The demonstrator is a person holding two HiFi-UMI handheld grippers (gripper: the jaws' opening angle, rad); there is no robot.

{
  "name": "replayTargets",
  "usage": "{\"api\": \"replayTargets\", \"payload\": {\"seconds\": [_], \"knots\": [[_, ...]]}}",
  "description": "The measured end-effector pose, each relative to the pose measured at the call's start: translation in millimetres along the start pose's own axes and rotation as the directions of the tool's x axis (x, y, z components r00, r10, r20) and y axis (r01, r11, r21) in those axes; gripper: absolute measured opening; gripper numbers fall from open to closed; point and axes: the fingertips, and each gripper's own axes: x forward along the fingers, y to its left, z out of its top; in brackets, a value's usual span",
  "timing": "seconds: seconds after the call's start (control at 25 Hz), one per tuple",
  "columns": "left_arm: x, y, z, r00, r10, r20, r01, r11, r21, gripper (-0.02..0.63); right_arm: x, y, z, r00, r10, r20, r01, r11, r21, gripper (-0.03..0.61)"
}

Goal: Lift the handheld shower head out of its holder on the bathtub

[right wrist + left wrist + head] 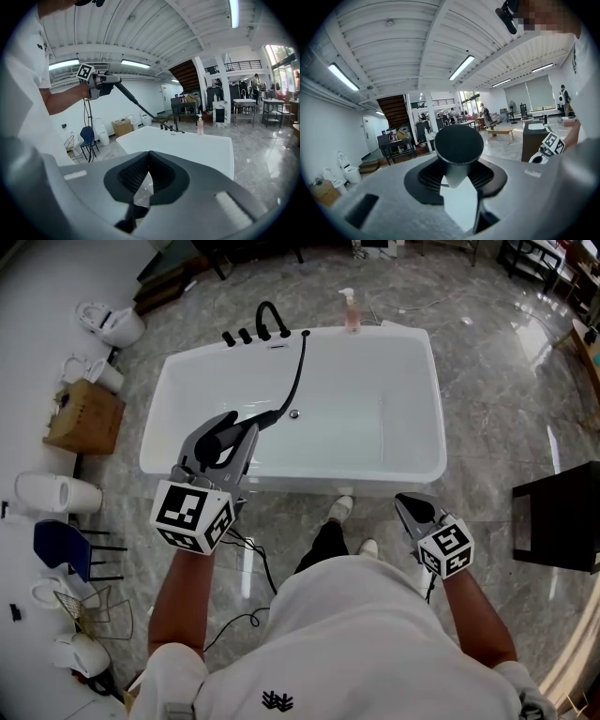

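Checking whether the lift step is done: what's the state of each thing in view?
bathtub: no water visible
shower head: out of holder, clamped in left gripper
hose: attached, runs to bathtub far rim
left gripper: shut on shower head
right gripper: shut, empty
soap bottle: upright on bathtub rim

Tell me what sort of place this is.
Probably a showroom or workshop hall, not a home bathroom: a white freestanding bathtub on open grey marbled floor, loose white ceramic toilets beside it, a dark staircase beyond.
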Motion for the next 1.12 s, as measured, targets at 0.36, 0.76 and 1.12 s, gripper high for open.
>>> {"api": "replayTargets", "payload": {"seconds": [0.36,0.76,1.12], "knots": [[2.2,-4.0,0.1,1.000,-0.013,0.000,0.013,1.000,0.001,0.137,-0.6,-0.3,-3.7,1.000,-0.004,-0.002,0.004,1.000,0.002,0.012],[1.7,-0.8,5.5,1.000,-0.014,0.000,0.014,1.000,0.010,0.138,3.4,0.2,-3.5,1.000,-0.001,-0.004,0.001,1.000,0.001,0.012],[7.9,-4.5,14.1,1.000,-0.021,0.008,0.020,0.999,0.025,0.138,1.2,-7.9,-4.8,1.000,-0.008,0.005,0.008,1.000,0.005,0.012]]}}
